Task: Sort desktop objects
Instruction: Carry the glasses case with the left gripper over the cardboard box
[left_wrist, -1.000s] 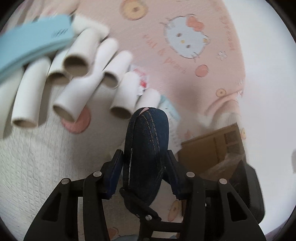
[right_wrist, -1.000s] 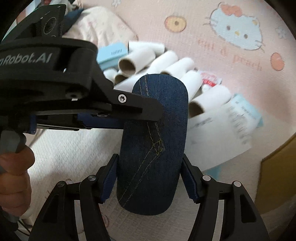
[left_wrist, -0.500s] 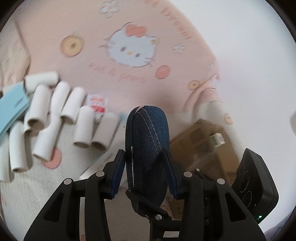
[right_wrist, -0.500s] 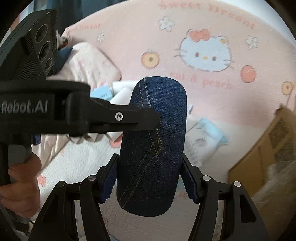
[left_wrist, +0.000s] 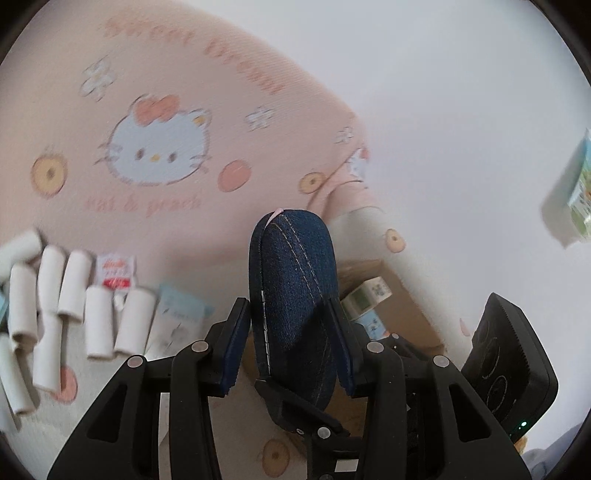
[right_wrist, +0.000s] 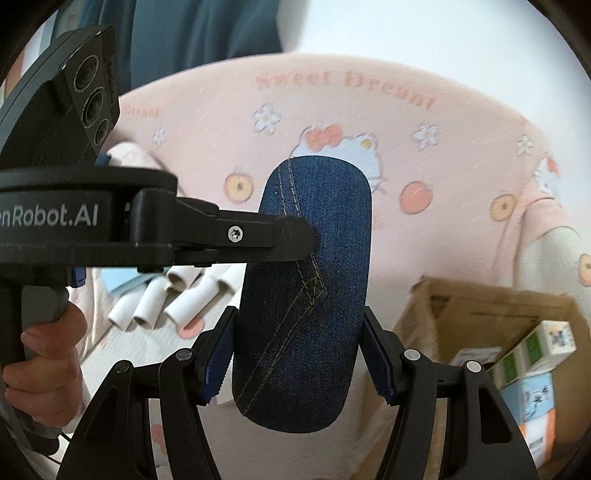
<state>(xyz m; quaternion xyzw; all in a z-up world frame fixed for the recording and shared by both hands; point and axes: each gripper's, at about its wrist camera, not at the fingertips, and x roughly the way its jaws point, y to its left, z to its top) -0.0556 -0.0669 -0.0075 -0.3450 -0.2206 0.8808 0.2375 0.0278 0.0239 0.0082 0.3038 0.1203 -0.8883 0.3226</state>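
A dark blue denim case (left_wrist: 295, 295) hangs in the air above the pink cat-print blanket (left_wrist: 155, 110). My left gripper (left_wrist: 286, 321) is shut on its narrow sides. My right gripper (right_wrist: 299, 332) is shut on its broad sides, with the case (right_wrist: 306, 280) upright between the blue pads. In the right wrist view a left gripper finger (right_wrist: 288, 236) reaches in from the left onto the case, and a hand (right_wrist: 40, 369) holds that gripper's handle. Far below lie several white cardboard tubes (left_wrist: 70, 295).
An open cardboard box (right_wrist: 480, 306) with small cartons (right_wrist: 535, 350) stands low on the right beside the blanket. A red-and-white sachet (left_wrist: 114, 273) and a pale blue packet (left_wrist: 181, 317) lie by the tubes (right_wrist: 177, 299). A white wall (left_wrist: 461, 110) rises behind.
Both grippers have risen with the denim case still held. The tubes have shrunk and slid down-left in view, and the cardboard box has come into sight on the right.
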